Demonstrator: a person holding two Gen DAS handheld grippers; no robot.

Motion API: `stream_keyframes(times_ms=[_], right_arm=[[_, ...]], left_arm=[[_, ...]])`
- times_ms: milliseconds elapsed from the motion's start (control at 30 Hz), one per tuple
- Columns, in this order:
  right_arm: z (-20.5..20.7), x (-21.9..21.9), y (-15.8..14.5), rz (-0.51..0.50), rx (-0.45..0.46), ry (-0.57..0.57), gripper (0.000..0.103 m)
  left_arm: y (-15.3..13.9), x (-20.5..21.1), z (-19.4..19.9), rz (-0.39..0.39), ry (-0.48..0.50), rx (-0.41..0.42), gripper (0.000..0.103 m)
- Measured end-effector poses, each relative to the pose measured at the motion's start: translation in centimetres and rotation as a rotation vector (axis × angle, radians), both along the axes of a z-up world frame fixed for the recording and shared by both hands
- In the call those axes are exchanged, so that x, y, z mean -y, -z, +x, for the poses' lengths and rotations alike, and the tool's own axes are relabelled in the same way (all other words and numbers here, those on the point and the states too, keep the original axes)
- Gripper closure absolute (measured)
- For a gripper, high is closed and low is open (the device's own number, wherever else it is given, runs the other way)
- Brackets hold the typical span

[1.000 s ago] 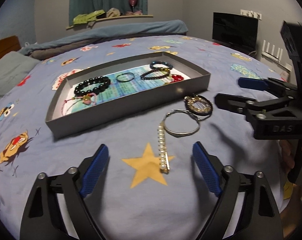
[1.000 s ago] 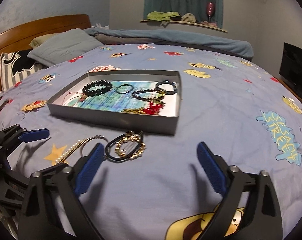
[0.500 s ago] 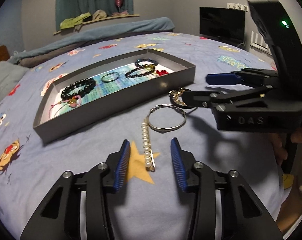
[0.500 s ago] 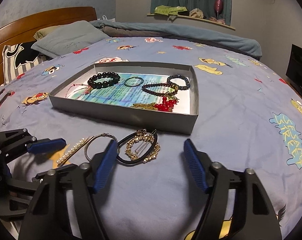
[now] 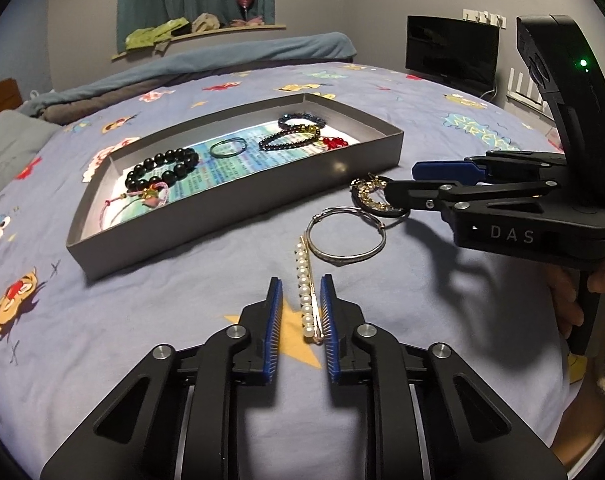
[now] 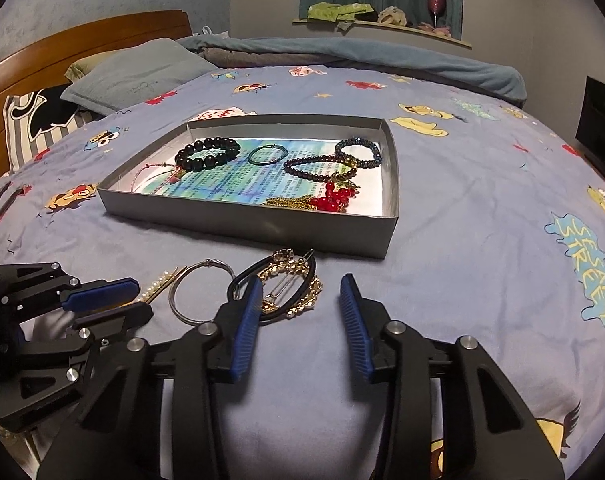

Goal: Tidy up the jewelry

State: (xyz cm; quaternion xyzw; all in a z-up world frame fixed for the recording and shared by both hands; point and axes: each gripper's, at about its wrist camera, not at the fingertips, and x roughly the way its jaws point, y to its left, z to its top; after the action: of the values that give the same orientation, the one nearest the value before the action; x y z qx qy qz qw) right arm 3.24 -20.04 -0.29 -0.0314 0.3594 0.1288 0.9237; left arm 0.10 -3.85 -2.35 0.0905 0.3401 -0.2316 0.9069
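Pearl clip (image 5: 308,292) lies on the bed (image 5: 142,304) at 6 o'clock of the tray (image 5: 230,200), between the narrowed left tongs (image 5: 300,300), not yet pinched; right tongs (image 6: 300,300) half open over the gold hoop (image 6: 292,286)

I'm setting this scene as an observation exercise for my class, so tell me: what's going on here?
A person is sorting jewelry on a bed into a grey tray that already holds several bracelets. The left claw straddles a pearl hair clip lying on the blue sheet, its pads close on either side but not yet clamped. The right claw is open over a gold-and-black hair ornament. A silver bangle lies between the two, untouched.
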Motion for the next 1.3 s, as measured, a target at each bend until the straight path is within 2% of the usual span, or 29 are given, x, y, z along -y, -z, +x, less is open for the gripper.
stream_keyframes(times_ms=[167,467,900,1167,1300], right_arm=[[-0.06,-0.03,0.02,0.010,-0.010,-0.001,0.072],[0.13,-0.19,0.12,0.014,-0.026,0.003,0.084],[-0.49,-0.90,-0.37,-0.022,-0.016,-0.008,0.086],[-0.30,-0.49,0.20,-0.015,-0.073,-0.001,0.084],[-0.55,-0.29,0.42,0.005,-0.101,-0.003,0.079]], left_arm=[[-0.13,-0.24,0.06,-0.003,-0.011,0.002,0.094],[-0.34,-0.69,0.07,-0.010,-0.020,0.005,0.094],[-0.29,-0.65,0.19,-0.004,-0.012,-0.003,0.094],[-0.18,-0.67,0.32,-0.002,-0.011,-0.007,0.094],[-0.11,-0.62,0.40,-0.002,-0.008,-0.010,0.094]])
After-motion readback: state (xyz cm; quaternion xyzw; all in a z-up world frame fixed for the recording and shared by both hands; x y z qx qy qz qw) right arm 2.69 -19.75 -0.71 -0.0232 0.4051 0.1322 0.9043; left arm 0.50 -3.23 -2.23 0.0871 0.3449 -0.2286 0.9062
